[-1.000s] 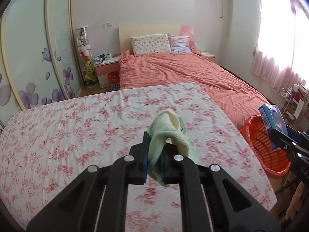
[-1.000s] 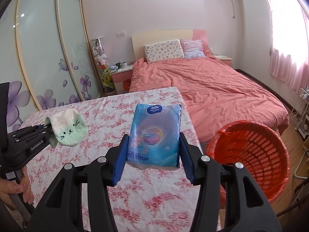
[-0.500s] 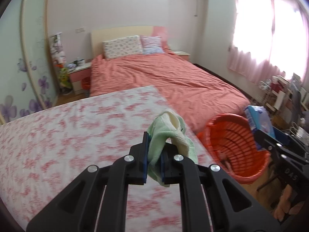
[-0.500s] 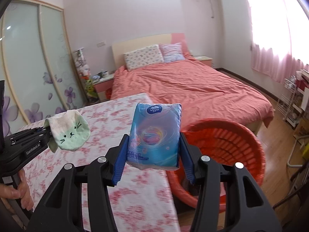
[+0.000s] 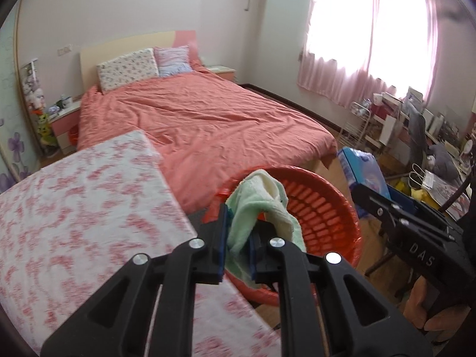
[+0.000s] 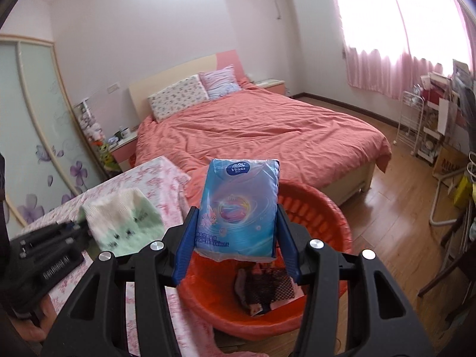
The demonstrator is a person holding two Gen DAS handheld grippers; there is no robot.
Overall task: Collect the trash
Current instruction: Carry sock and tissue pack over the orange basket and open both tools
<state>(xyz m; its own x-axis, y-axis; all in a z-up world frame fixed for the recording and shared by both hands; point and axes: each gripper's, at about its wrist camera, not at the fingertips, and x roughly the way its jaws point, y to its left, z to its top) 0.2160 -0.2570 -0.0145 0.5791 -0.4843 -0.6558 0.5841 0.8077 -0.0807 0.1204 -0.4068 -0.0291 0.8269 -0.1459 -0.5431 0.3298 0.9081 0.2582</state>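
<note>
A: Where do the two loads sit against the red basket (image 6: 321, 208)?

B: The right tongs (image 6: 235, 238) are clamped on the blue tissue pack (image 6: 239, 205), which stands upright, long axis along the fingers, hanging over the basket's near-left part. Some dark scraps already lie at the bottom.

A: And the left?

B: The left tongs (image 5: 238, 238) pinch the green sock (image 5: 258, 205) between nearly closed jaws; they have just eased a touch wider, yet the cloth is caught between the pads. The sock droops at the basket's left rim, just off the right edge of the flowered bench (image 5: 74, 208).

A: So which goes first?

B: I judge the right hand is better placed: the pack is already above the opening, so a release should drop it in. The sock hangs at the rim and probably needs a little more travel to the right, or it may snag the edge.
</note>
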